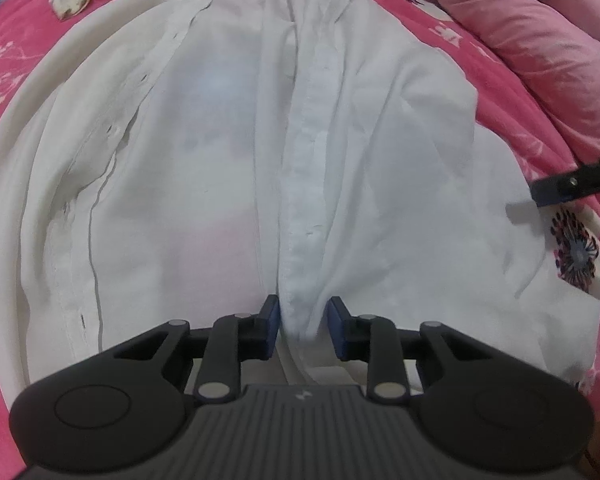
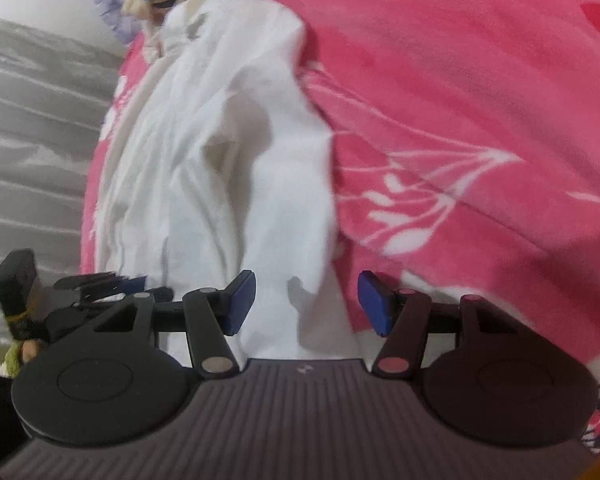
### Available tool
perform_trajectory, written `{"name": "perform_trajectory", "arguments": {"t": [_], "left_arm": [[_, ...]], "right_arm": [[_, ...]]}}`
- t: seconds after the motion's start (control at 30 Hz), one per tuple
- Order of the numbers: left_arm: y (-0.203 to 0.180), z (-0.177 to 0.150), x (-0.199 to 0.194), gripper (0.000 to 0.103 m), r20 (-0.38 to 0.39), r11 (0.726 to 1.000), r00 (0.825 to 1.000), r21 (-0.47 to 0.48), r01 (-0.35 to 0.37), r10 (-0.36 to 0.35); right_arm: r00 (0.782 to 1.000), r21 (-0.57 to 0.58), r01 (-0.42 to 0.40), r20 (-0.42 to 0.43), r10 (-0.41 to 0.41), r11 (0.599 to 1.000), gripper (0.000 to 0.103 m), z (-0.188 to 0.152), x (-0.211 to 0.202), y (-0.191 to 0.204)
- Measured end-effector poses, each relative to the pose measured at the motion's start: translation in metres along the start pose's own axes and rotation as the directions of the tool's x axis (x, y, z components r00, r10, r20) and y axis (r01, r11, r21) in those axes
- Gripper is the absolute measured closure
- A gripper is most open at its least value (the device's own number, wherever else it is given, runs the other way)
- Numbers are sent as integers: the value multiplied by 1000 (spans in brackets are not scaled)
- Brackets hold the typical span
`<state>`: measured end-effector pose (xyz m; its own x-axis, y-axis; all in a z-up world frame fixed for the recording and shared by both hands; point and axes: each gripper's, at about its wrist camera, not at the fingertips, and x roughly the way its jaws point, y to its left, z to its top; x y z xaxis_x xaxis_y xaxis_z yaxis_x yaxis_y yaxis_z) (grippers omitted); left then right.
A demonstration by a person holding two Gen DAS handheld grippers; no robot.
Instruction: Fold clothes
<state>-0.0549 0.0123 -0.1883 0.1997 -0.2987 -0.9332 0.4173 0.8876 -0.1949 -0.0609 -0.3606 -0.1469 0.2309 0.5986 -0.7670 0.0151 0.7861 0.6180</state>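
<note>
Looking through the left wrist camera, I am seeing the white shirt [image 1: 228, 152] lying spread open on the pink bedspread [image 1: 540, 128], collar far from me. My left gripper [image 1: 303, 330] is pinching the bunched button placket at the hem, jaws narrowed onto the fabric. Switching to the right wrist view, my right gripper [image 2: 306, 304] is hanging with jaws about half open over the shirt's side edge, gripping nothing. I am judging the folding barely begun: no completed fold is showing.
</note>
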Motion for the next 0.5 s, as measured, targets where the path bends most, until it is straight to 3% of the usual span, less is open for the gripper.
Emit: {"name": "perform_trajectory", "arguments": {"t": [0.27, 0.5], "left_arm": [[7, -4, -2, 76, 3, 1000, 1000, -27, -4, 4], [10, -6, 1, 76, 2, 999, 1000, -43, 1, -1]], "right_arm": [[998, -27, -9, -68, 7, 1000, 47, -15, 18, 6], [997, -31, -12, -77, 10, 999, 48, -27, 21, 3]]}}
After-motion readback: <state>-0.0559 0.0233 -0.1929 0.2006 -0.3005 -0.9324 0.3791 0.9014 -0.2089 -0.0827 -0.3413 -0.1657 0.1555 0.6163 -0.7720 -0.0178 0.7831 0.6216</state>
